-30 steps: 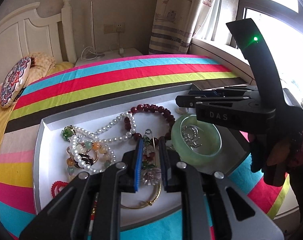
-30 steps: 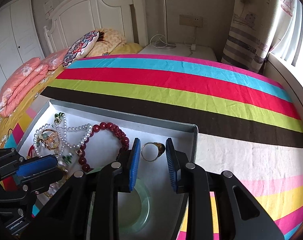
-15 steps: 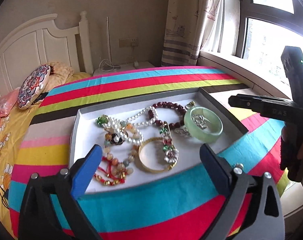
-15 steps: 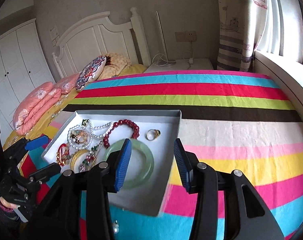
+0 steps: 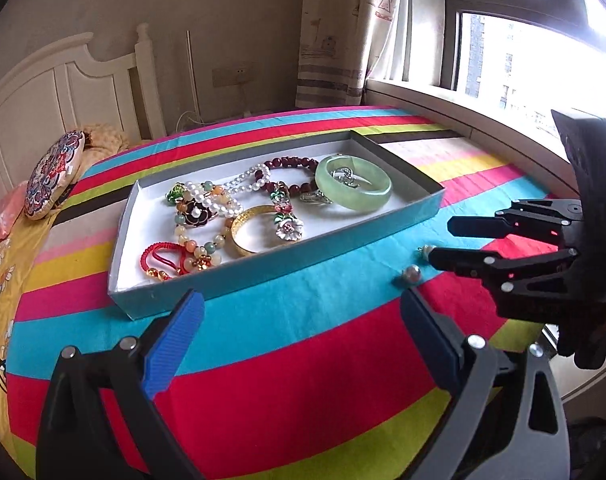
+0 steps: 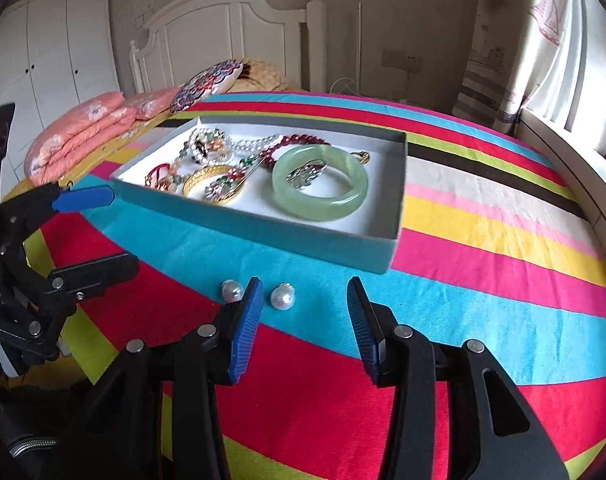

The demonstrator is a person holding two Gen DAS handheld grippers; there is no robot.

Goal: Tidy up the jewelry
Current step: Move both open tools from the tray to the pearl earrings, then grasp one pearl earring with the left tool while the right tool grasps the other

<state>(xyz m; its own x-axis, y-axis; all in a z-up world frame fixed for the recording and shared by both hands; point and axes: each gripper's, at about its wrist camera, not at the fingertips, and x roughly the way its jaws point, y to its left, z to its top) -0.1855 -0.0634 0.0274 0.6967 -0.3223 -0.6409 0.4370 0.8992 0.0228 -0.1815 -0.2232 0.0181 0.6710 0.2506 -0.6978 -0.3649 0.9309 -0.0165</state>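
A shallow grey-blue box (image 5: 263,274) (image 6: 263,232) lies on the striped bedspread. It holds a jade bangle (image 5: 367,200) (image 6: 323,208), a gold bangle (image 5: 239,240), pearl strands, a dark red bead bracelet and brooches. Two loose pearl earrings (image 6: 282,297) (image 6: 232,290) lie on the blue stripe in front of the box. My right gripper (image 6: 305,320) (image 5: 483,244) is open just short of them, one pearl ahead of its gap, the other left of its left finger. My left gripper (image 5: 301,320) (image 6: 83,232) stands wide open and empty, short of the box.
The striped bedspread (image 5: 303,380) stretches around the box. Pillows (image 6: 83,136) and a round cushion (image 5: 53,176) lie near the white headboard (image 6: 223,28). A window sill (image 5: 463,116) and curtain run along the right side.
Both grippers pulled back from over the box to the near side of the bed. The left jaws went from nearly shut to wide open, the right widened a little. The loose pearls came into view.
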